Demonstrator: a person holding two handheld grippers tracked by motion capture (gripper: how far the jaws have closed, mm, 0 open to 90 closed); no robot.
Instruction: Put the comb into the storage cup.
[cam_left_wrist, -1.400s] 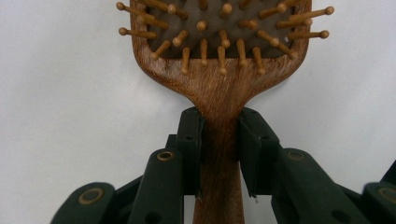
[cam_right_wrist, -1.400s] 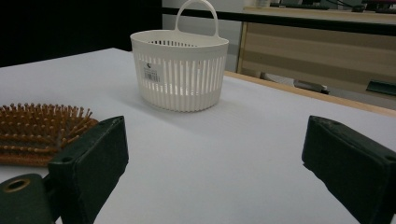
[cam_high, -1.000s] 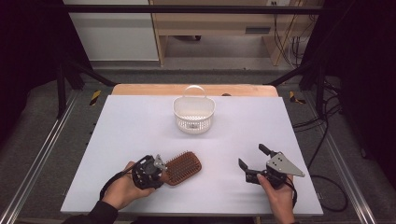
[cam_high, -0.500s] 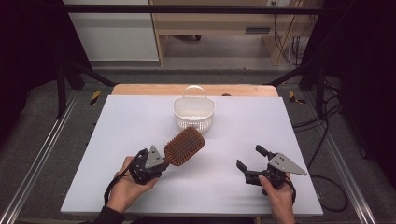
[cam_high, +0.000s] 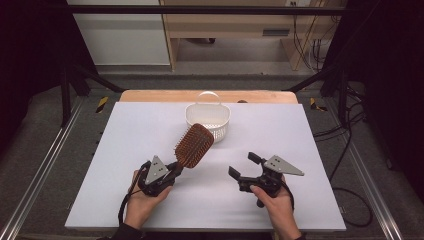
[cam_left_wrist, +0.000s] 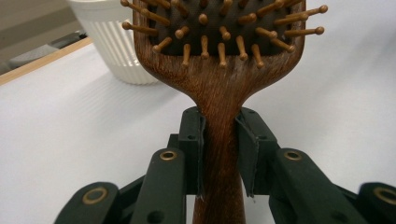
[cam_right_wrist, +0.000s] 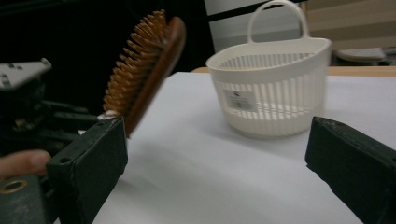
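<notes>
White slatted plastic basket (cam_high: 208, 120) stands mid-table — bare white table (cam_high: 310, 135) on both sides lets a gripper pass.

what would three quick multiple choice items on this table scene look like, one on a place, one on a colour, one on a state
1. Where does the basket stand?
A. at the table's far edge, middle
B. at the near left corner
C. on the floor

2. What colour is the hairbrush?
A. blue
B. brown wood
C. white

3. How is the left hand-held gripper?
A. open over the basket
B. lying on the table
C. shut on the hairbrush handle

Answers:
1 A, the high view shows it by the far wooden edge.
2 B, its wooden back and pins are brown.
3 C, its pads press the handle on both sides.
</notes>
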